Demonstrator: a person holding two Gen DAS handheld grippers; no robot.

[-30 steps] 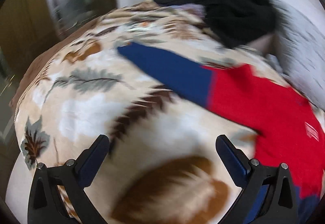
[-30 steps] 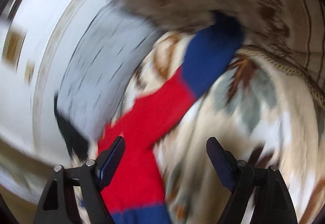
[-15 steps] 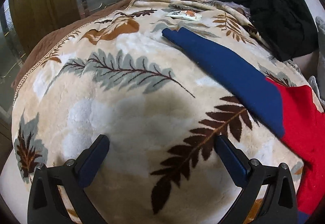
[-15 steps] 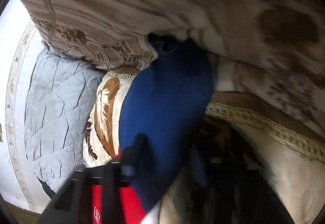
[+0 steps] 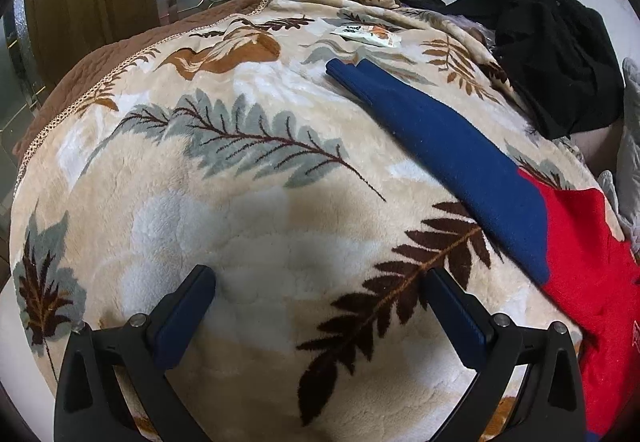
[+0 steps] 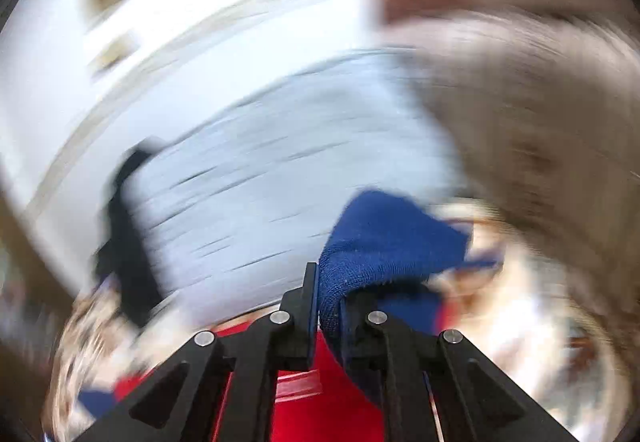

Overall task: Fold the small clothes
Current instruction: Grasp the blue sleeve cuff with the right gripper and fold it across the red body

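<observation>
- Left wrist view puts your left gripper [image 5: 320, 306] low over the leaf-print fleece blanket [image 5: 240, 209], its jaws spread wide with nothing between them.
- Your garment, a red sweater [image 5: 592, 266] with blue sleeves, lies flat on that blanket to the right of the left gripper; the blue left sleeve [image 5: 440, 145] stretches straight out across the blanket toward a small white packet [image 5: 370, 35].
- Beyond the sleeve, a heap of black clothes [image 5: 560, 53] sits near the wall, well apart from your work.
- Right wrist view is smeared by motion, but your right gripper [image 6: 328, 302] is plainly clamped on the cuff end of the other blue sleeve [image 6: 384, 242], with the fabric bunched between the closed jaws.
- Below that gripper you can see the red body [image 6: 320, 414] of the sweater, so the pinched sleeve appears to hang above the torso; a pale grey quilted cushion [image 6: 280, 181] blurs behind it.
- Judged from this, you are early in the fold: one sleeve is gripped and looks ready to be laid across the body, but nothing reads as folded yet.
- What seems left for you: laying this sleeve down, bringing in the outstretched left sleeve, then folding the body.
</observation>
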